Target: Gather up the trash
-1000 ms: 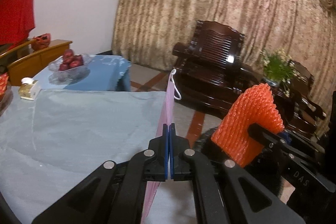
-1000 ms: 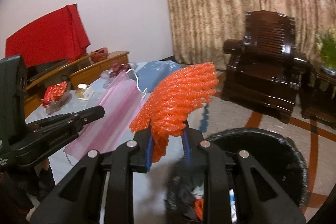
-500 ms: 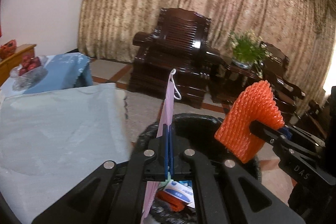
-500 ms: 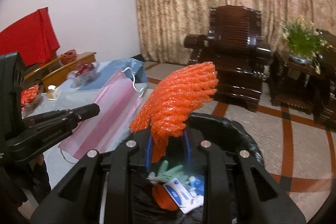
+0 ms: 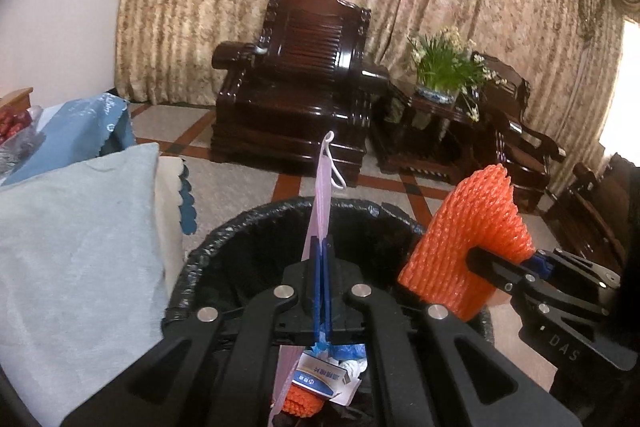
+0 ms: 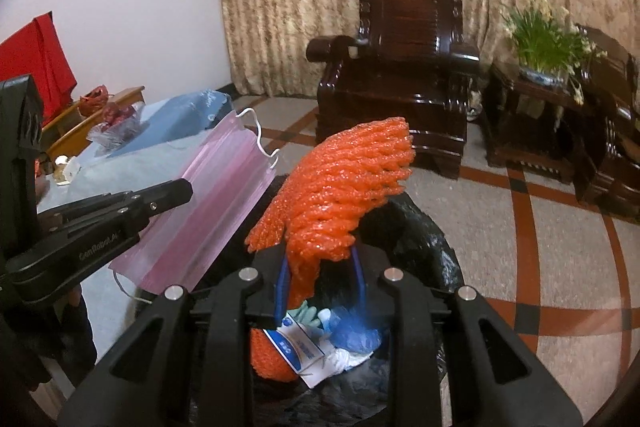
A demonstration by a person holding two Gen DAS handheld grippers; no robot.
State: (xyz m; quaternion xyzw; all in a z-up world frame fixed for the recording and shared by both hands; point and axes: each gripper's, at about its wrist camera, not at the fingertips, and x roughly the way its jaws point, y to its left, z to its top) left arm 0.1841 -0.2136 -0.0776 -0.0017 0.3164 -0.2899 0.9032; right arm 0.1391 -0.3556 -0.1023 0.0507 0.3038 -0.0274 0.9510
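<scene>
You stand beside a table (image 5: 72,247) under a pale blue cloth, facing dark wooden armchairs (image 5: 296,87) and patterned curtains over a tiled floor. Your left gripper (image 5: 322,259) is clamped tight on a pink face mask (image 6: 208,203). Your right gripper (image 6: 320,267), part open, pinches an orange foam net (image 6: 344,187). Both hang over the black-lined trash bin (image 5: 256,251) just below, already holding litter.

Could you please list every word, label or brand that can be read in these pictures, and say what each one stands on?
"DAS": on the right gripper's black arm, in the left wrist view.
"GenRobot.AI", last letters unclear: on the left gripper's arm, in the right wrist view.
Blue and white packet in the trash bin: print too blurred to read.
</scene>
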